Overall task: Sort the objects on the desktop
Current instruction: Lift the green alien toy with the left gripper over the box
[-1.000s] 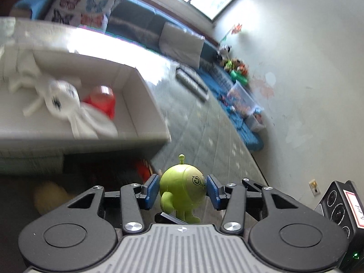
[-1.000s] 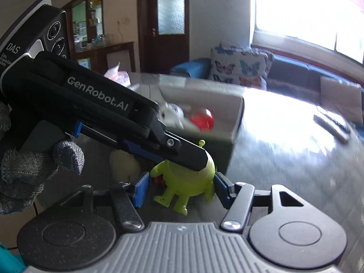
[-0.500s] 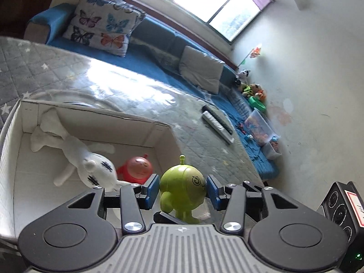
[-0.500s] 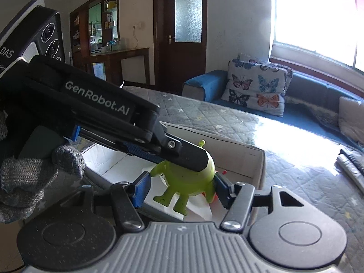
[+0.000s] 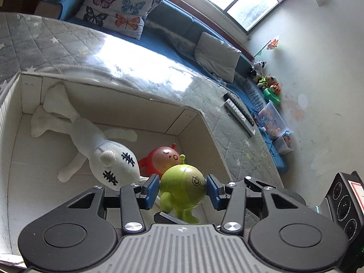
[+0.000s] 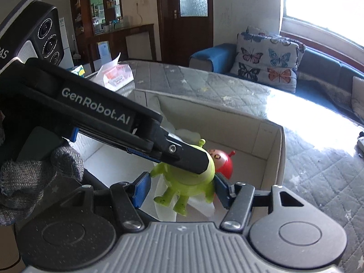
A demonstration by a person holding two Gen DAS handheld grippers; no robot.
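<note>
A green alien toy [image 5: 183, 187] with one antenna sits between the blue pads of my left gripper [image 5: 182, 187], which is shut on it above the near right corner of a white cardboard box [image 5: 195, 113]. In the right wrist view the same toy [image 6: 184, 184] hangs under the left gripper's black finger [image 6: 182, 157], between the open jaws of my right gripper [image 6: 180, 188], which do not press it. In the box lie a white knitted plush doll [image 5: 111, 159] and a red round toy [image 5: 161, 159].
The box stands on a grey quilted table [image 5: 236, 150]. Two remote controls [image 5: 238, 113] lie on the table to the right. A tissue pack [image 6: 116, 77] lies at the far left of the table. A blue sofa with a butterfly cushion [image 5: 113, 9] is behind.
Both grippers have risen and moved forward from below the box's side to above its open top. The green toy stays in the left gripper. The box contents now show from above.
</note>
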